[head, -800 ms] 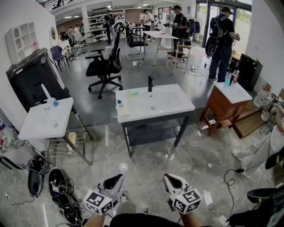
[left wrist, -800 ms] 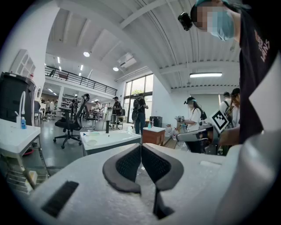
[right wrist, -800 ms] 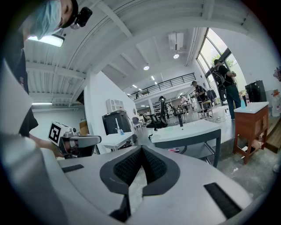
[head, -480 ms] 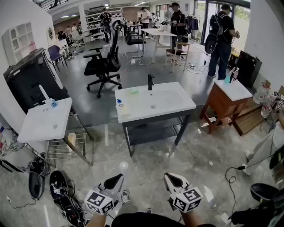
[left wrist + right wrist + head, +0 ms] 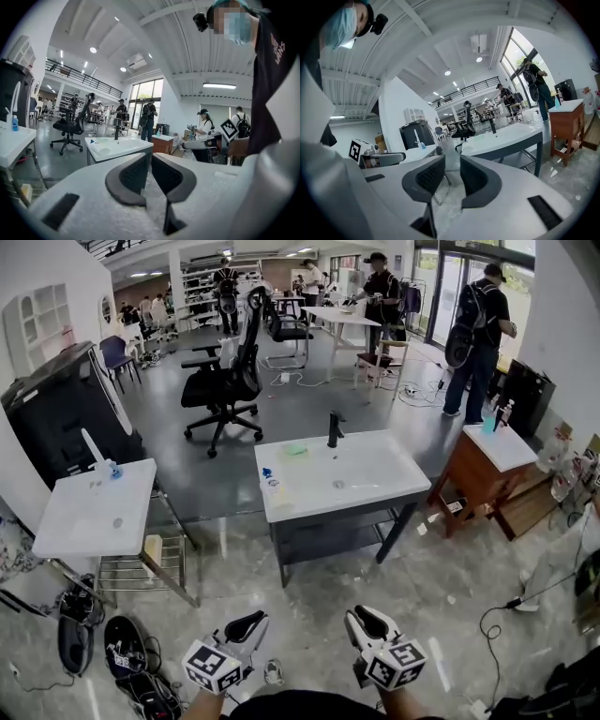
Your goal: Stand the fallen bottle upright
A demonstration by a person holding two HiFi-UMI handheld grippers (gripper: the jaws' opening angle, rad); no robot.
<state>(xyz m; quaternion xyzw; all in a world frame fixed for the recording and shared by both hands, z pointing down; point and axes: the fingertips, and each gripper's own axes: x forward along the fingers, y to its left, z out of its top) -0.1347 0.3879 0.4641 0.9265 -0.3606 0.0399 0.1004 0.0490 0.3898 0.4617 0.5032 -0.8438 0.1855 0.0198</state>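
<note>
A: Largest entry?
B: White sink table (image 5: 337, 505), standing mid-floor, ahead of both tongs and well apart from them. Black tap (image 5: 334, 429) at the far rim.

A: Next down?
B: Left tongs (image 5: 248, 624), low in the head view, nosed toward the table's near-left corner. Jaws drawn together, nothing between. Right tongs (image 5: 364, 620) near them, aimed toward the table's near-right. Jaws parted by a narrow gap, only floor (image 5: 309, 596) showing through, nothing held.

A: Smallest?
B: Fallen bottle (image 5: 273, 487), lying flat on the table's left rim, beside the basin (image 5: 361, 470). Long axis running near-to-far, roughly along the line of approach. Blue cap seemingly at the far end, though too small in the head view to swear to.

A: Bearing on the coming move?
B: Ahead and slightly right of the left tongs, ahead and well left of the right tongs, so nearer the left pair. Judged: approach across the floor not yet made. Then probably a reach with the left, jaws to be opened first and set across the bottle's body, not along it.
</note>
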